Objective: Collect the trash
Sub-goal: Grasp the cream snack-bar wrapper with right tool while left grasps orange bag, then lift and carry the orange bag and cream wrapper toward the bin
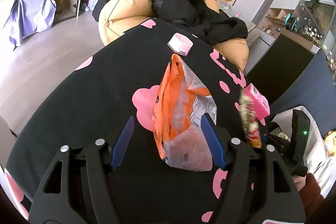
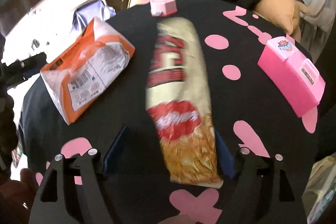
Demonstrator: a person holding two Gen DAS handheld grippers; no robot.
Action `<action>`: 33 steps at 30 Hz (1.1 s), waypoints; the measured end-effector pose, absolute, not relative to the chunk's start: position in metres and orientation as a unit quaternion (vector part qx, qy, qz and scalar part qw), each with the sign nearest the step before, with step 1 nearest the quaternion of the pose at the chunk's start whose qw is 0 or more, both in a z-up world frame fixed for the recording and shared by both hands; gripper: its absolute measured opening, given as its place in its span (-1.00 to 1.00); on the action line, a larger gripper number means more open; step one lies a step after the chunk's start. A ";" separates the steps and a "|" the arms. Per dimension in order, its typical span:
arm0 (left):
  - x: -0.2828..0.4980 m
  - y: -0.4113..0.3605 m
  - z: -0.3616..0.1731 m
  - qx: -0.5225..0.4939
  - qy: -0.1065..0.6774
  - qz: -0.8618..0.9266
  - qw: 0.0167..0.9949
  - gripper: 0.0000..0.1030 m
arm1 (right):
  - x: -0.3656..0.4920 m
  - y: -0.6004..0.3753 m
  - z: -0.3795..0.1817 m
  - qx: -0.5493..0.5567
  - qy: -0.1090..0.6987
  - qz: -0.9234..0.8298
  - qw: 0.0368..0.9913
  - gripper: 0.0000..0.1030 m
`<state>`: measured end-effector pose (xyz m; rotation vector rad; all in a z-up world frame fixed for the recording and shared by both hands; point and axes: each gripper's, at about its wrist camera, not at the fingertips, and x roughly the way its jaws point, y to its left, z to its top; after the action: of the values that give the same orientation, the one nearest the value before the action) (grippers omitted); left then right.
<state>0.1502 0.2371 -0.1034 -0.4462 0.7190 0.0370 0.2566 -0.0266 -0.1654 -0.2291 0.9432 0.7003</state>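
The orange-and-clear plastic bag (image 1: 178, 110) is crumpled and see-through, with printed paper showing inside, and it lies lengthwise between the left gripper (image 1: 168, 140)'s blue pads, which stand apart on either side of it without pressing in. Over at the right gripper (image 2: 168, 152), a long cream snack packet (image 2: 180, 98) with red lettering and a red lip print runs straight out from between the jaws, which are spread wide; its near end sits against the right-hand pad, though the picture is blurred there. Ahead of both sets of jaws sits a small pink and white hexagonal box (image 1: 180, 44), and off to the right a pink toy box (image 2: 292, 81). Everything rests on a black cloth with pink shapes (image 1: 84, 98), with tan cushions (image 1: 126, 12) and dark clothing (image 1: 189, 5) piled beyond.
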 end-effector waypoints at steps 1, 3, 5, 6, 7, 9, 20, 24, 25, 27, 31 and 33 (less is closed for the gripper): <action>0.150 0.237 -0.103 -0.215 0.349 0.018 0.912 0.22 | 0.258 -0.025 -0.165 -0.113 0.448 0.330 0.823 0.44; 0.151 0.237 -0.102 -0.213 0.349 0.020 0.912 0.22 | 0.263 -0.024 -0.162 -0.112 0.450 0.330 0.823 0.44; 0.151 0.237 -0.102 -0.213 0.349 0.020 0.912 0.22 | 0.265 -0.024 -0.156 -0.115 0.432 0.327 0.833 0.44; 0.152 0.237 -0.102 -0.211 0.350 0.020 0.912 0.22 | 0.268 -0.023 -0.152 -0.115 0.425 0.325 0.837 0.44; 0.152 0.237 -0.102 -0.211 0.351 0.020 0.912 0.22 | 0.271 -0.023 -0.150 -0.114 0.422 0.326 0.838 0.44; 0.154 0.235 -0.103 -0.209 0.354 0.020 0.912 0.22 | 0.281 -0.018 -0.145 -0.108 0.425 0.326 0.837 0.44; 0.170 0.226 -0.111 -0.194 0.380 0.032 0.904 0.22 | 0.313 -0.018 -0.149 -0.060 0.458 0.284 0.840 -0.39; 0.183 0.215 -0.118 -0.177 0.398 0.033 0.900 0.22 | 0.304 -0.038 -0.133 -0.053 0.439 0.263 0.857 -0.42; 0.186 0.213 -0.120 -0.173 0.402 0.034 0.898 0.22 | 0.301 -0.044 -0.129 -0.051 0.436 0.258 0.861 -0.42; 0.192 0.206 -0.124 -0.165 0.414 0.037 0.895 0.22 | 0.293 -0.056 -0.121 -0.051 0.426 0.252 0.867 -0.42; 0.200 0.191 -0.132 -0.140 0.429 0.043 0.891 0.22 | 0.276 -0.071 -0.110 -0.063 0.412 0.246 0.875 -0.42; 0.202 0.185 -0.135 -0.126 0.431 0.047 0.892 0.20 | 0.268 -0.077 -0.109 -0.071 0.406 0.245 0.878 -0.42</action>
<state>0.2019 0.1854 -0.1348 -0.2619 0.8935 0.0984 0.2680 -0.0765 -0.1085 -0.1473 0.8465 0.5105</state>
